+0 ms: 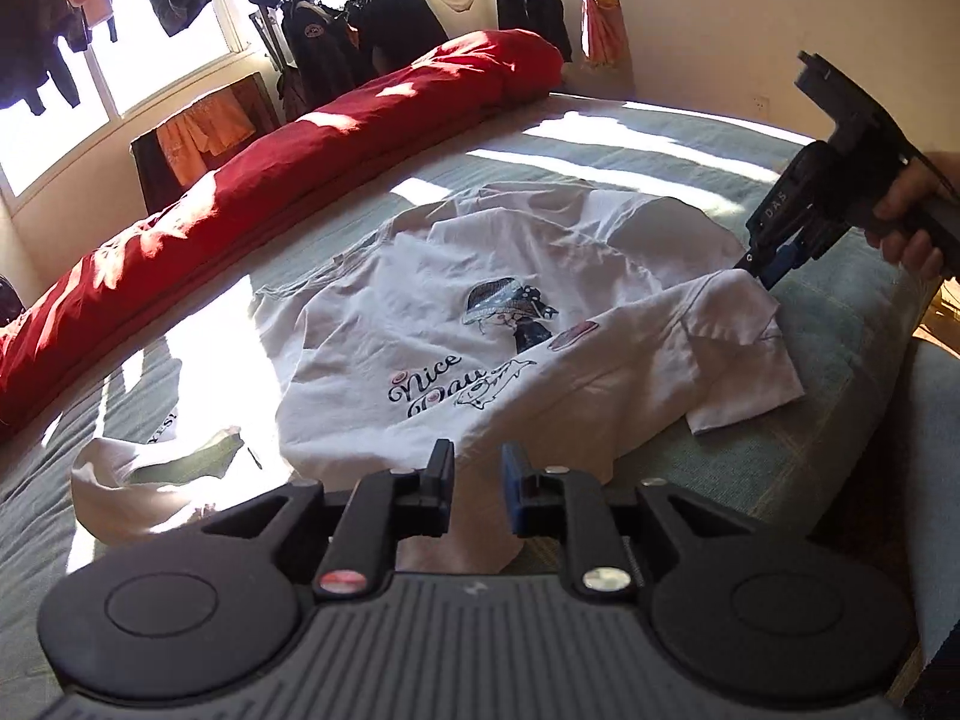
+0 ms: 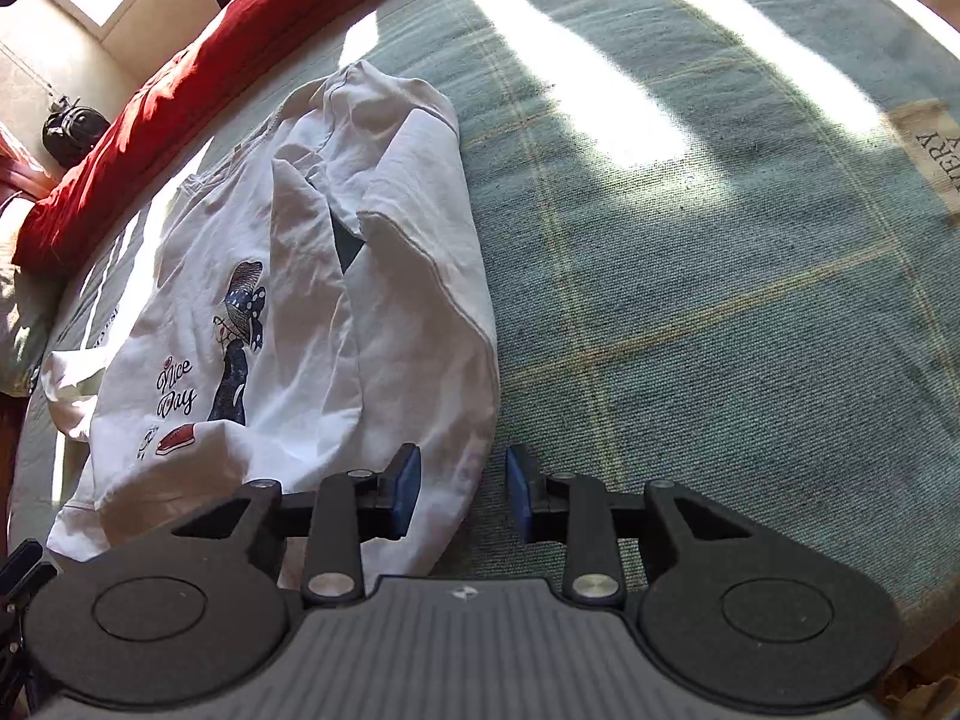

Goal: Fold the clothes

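Note:
A white T-shirt (image 1: 372, 324) printed with "Nice Day" and a cartoon figure lies crumpled, print up, on the bed. In the left wrist view my left gripper (image 1: 478, 471) hovers at the shirt's near hem. Its jaws stand slightly apart, with cloth beneath them but no pad pressing on it. My right gripper (image 1: 765, 270), held by a hand (image 1: 906, 222), has its tips at the raised sleeve on the right. In the right wrist view the right gripper (image 2: 462, 486) is open, and a folded edge of the T-shirt (image 2: 288, 330) lies loose between its blue pads (image 2: 403, 489).
The bed carries a green checked sheet (image 1: 660, 138) (image 2: 690, 240). A long red duvet (image 1: 300, 162) (image 2: 120, 150) lies along its far side. Another white garment (image 1: 132, 480) sits near left. Dark jackets hang on a rack (image 1: 360, 24) by the window. The bed's edge (image 1: 924, 360) runs close on the right.

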`<state>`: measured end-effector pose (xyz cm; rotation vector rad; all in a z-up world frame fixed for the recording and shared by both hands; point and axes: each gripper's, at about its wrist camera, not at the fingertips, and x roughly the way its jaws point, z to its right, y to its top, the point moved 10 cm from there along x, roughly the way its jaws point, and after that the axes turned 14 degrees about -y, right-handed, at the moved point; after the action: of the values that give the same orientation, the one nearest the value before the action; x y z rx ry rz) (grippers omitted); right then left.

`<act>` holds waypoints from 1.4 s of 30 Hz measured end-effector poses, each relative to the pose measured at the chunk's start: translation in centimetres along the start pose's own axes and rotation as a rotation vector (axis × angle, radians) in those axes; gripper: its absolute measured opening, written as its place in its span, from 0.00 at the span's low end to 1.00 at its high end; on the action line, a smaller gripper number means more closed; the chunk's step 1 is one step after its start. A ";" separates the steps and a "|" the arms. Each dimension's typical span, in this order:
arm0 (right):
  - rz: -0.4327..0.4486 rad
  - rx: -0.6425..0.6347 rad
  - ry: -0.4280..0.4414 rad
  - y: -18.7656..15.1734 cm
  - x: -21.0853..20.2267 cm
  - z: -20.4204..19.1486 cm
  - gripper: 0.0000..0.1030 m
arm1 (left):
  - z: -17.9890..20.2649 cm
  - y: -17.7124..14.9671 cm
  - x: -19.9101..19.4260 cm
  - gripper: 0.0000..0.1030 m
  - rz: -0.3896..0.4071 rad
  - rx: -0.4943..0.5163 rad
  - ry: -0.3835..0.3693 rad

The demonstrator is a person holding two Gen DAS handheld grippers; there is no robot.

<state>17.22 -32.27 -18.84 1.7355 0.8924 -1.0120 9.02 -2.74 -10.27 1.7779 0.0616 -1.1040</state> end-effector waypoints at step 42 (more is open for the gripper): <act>0.089 -0.031 0.086 1.5 -3.2 -3.3 0.43 | -0.4 1.0 -0.7 0.32 0.063 -0.074 0.000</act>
<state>18.07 -30.11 -14.57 1.7875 0.8730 -0.8664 9.39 -2.69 -9.04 1.7026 0.0459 -1.0442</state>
